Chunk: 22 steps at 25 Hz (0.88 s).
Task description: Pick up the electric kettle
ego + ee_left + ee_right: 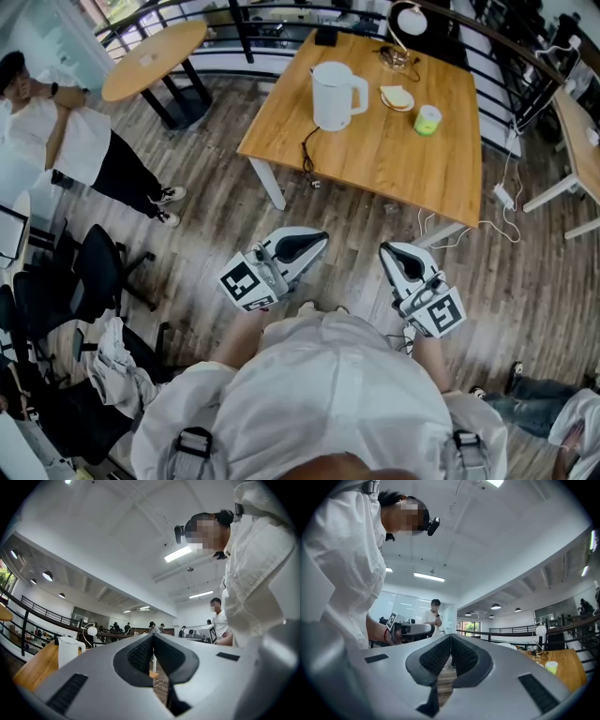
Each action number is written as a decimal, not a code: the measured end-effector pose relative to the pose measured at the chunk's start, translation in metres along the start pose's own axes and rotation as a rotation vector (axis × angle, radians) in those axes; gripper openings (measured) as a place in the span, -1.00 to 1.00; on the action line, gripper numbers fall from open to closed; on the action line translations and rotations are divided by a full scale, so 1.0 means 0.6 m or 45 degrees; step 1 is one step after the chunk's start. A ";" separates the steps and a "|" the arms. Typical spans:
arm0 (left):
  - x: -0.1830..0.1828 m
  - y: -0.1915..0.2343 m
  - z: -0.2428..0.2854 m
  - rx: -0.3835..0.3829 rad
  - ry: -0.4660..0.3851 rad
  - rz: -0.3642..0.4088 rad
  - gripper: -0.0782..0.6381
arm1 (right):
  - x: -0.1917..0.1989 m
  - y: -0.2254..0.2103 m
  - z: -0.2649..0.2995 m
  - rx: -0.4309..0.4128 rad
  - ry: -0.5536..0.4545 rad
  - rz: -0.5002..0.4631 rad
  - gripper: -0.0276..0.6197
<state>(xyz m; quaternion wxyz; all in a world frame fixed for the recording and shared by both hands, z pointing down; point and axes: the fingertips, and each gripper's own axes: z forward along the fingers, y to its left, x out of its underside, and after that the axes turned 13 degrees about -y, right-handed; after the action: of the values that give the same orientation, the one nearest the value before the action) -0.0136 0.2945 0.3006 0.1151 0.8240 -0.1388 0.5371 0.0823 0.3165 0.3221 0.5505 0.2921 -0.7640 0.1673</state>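
head view: electric kettle [336, 95] on table [394, 159], well apart from left gripper [317, 241] and right gripper [386, 251], jaws pressed together, empty.

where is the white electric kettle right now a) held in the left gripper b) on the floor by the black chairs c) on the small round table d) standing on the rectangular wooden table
D: the kettle stands upright on the rectangular wooden table, its cord trailing off the near edge, while the left gripper and right gripper are shut on nothing.
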 end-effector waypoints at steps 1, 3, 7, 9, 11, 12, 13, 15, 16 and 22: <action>0.001 -0.001 0.002 -0.005 0.000 0.001 -0.76 | -0.001 -0.002 -0.003 -0.002 0.001 0.000 -0.89; 0.005 -0.004 0.007 -0.015 0.001 0.003 -0.76 | -0.001 -0.008 -0.010 -0.003 0.002 0.002 -0.89; 0.014 -0.014 0.022 -0.019 0.005 0.008 -0.76 | -0.003 -0.022 -0.026 0.000 -0.003 0.008 -0.89; 0.017 -0.019 0.031 -0.017 0.008 0.010 -0.76 | -0.004 -0.028 -0.031 0.000 -0.007 0.012 -0.89; 0.019 -0.021 0.040 -0.014 0.013 0.013 -0.76 | -0.006 -0.036 -0.036 0.002 -0.009 0.012 -0.89; 0.021 -0.022 0.045 -0.013 0.016 0.016 -0.76 | -0.006 -0.040 -0.039 0.003 -0.012 0.012 -0.89; 0.023 -0.023 0.048 -0.014 0.018 0.018 -0.76 | -0.007 -0.043 -0.042 0.005 -0.014 0.014 -0.89; 0.027 -0.025 0.052 -0.018 0.020 0.021 -0.76 | -0.005 -0.049 -0.048 0.008 -0.016 0.019 -0.89; 0.029 -0.025 0.053 -0.022 0.020 0.022 -0.76 | -0.004 -0.051 -0.051 0.008 -0.015 0.021 -0.89; 0.036 -0.023 0.056 -0.040 0.028 0.024 -0.76 | 0.000 -0.062 -0.052 -0.007 -0.014 0.026 -0.89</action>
<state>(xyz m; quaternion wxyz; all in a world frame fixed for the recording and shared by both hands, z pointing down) 0.0284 0.2938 0.3066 0.1242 0.8148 -0.1538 0.5449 0.1291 0.3061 0.3302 0.5453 0.2837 -0.7704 0.1691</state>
